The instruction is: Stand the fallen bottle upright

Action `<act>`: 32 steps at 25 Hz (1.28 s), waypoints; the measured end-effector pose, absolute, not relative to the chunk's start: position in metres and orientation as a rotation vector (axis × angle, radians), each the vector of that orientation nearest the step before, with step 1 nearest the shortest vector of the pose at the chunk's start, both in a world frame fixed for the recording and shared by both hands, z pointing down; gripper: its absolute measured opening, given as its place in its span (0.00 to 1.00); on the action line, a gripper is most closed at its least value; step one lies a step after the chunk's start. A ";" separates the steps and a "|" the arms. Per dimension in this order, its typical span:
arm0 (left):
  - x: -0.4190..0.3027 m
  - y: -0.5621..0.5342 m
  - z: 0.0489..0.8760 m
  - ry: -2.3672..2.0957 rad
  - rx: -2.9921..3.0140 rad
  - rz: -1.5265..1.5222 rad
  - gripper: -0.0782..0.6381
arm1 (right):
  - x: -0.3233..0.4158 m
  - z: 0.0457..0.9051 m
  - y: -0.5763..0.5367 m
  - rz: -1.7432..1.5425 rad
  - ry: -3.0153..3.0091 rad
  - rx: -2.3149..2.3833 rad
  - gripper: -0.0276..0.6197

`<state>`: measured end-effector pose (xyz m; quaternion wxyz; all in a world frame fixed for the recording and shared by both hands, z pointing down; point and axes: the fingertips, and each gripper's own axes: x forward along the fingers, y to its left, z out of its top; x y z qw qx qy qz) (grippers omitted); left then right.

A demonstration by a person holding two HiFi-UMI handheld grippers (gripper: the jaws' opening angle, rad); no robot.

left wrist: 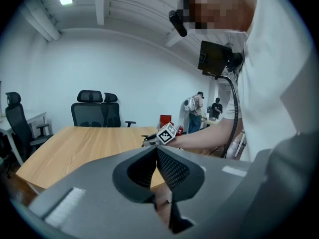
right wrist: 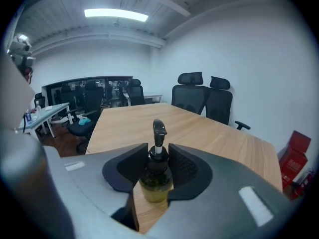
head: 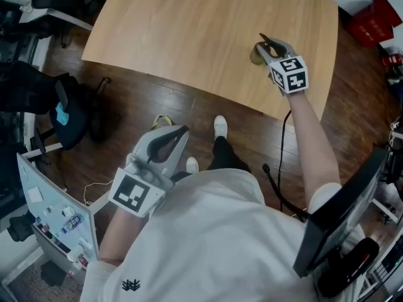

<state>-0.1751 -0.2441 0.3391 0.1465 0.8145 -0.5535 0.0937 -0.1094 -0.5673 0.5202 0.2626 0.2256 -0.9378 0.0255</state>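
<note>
An olive-green pump bottle (right wrist: 156,176) with a black pump head stands upright on the wooden table (right wrist: 224,141), close to its near edge. My right gripper (right wrist: 158,151) is shut on it, with the pads against its neck and shoulder on both sides. In the head view the same bottle (head: 256,55) shows only as a dark olive patch beneath my right gripper (head: 267,44) at the table's (head: 208,36) right front part. My left gripper (head: 169,134) hangs over the floor in front of the table, off the wood. Its jaws (left wrist: 155,151) are shut with nothing between them.
Two black office chairs (right wrist: 202,96) stand at the far side of the table. A red box (head: 371,19) lies on the floor at the right. Another black chair (head: 69,115) and a white cart (head: 60,222) with small items stand at the left. The person's feet (head: 219,128) are by the table edge.
</note>
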 end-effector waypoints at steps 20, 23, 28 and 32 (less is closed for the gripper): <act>-0.189 -0.028 0.351 -1.398 2.607 0.123 0.11 | -0.006 0.409 -0.197 0.192 -2.635 0.927 0.41; -0.180 0.003 0.361 -1.324 2.638 0.125 0.11 | 0.006 0.411 -0.116 0.210 -2.599 0.922 0.41; -0.154 0.038 0.364 -1.318 2.694 0.188 0.11 | 0.033 0.396 -0.040 0.196 -2.616 0.946 0.41; -0.110 0.065 0.358 -1.246 2.742 0.183 0.11 | 0.064 0.375 0.005 0.174 -2.658 0.987 0.41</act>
